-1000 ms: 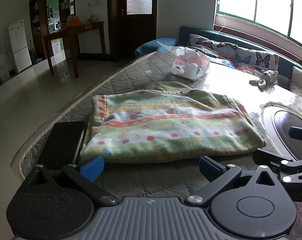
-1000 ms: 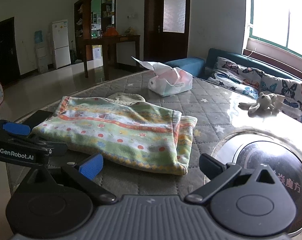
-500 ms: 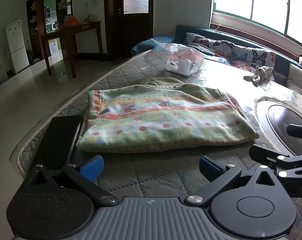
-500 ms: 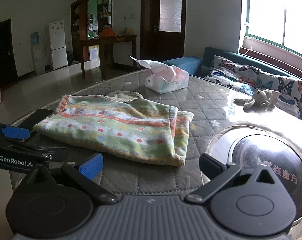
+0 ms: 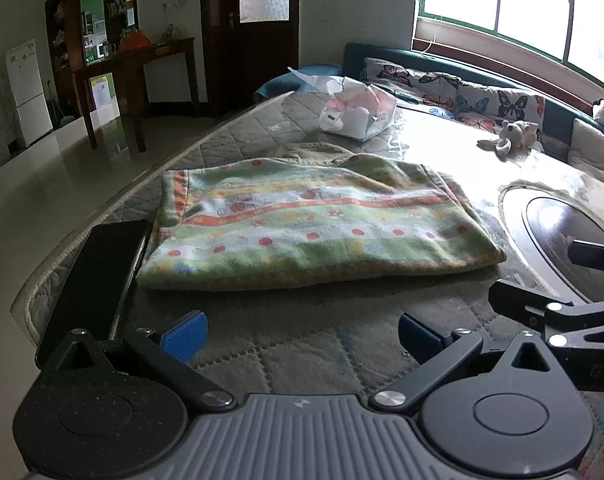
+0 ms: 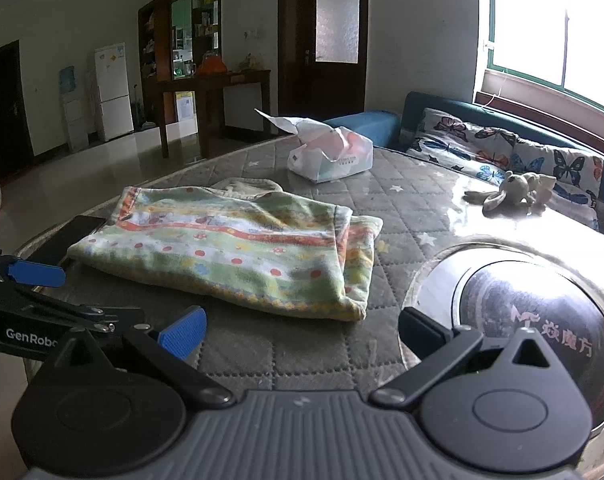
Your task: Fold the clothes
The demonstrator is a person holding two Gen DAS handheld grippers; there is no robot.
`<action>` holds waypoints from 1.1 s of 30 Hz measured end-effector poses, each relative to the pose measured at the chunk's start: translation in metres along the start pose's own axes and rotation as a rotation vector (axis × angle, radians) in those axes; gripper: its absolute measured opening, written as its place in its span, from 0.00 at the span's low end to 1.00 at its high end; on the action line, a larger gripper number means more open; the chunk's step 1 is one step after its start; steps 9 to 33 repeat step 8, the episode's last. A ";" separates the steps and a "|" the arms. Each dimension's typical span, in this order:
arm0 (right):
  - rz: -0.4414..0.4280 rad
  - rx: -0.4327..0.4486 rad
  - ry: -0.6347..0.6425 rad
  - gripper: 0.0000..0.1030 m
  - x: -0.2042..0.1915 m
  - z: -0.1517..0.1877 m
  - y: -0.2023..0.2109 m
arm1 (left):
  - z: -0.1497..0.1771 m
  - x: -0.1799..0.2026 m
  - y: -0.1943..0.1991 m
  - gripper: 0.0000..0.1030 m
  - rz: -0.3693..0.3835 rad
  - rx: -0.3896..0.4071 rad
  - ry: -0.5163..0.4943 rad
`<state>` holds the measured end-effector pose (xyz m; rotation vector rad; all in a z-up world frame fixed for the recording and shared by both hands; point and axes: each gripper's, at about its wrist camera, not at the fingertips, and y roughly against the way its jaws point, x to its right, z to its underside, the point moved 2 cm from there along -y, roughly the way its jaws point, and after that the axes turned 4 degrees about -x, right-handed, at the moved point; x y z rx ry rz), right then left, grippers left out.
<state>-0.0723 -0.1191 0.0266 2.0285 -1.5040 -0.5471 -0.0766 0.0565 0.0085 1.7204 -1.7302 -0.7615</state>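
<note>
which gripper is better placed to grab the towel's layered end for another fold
Right, probably. The right gripper is open and faces the towel end where the layers show; the left gripper, also open, faces its long edge.
</note>
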 end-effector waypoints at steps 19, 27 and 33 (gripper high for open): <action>-0.002 -0.011 -0.011 1.00 0.000 0.004 -0.003 | 0.002 -0.002 -0.005 1.00 -0.003 -0.017 0.008; -0.002 -0.011 -0.011 1.00 0.000 0.004 -0.003 | 0.002 -0.002 -0.005 1.00 -0.003 -0.017 0.008; -0.002 -0.011 -0.011 1.00 0.000 0.004 -0.003 | 0.002 -0.002 -0.005 1.00 -0.003 -0.017 0.008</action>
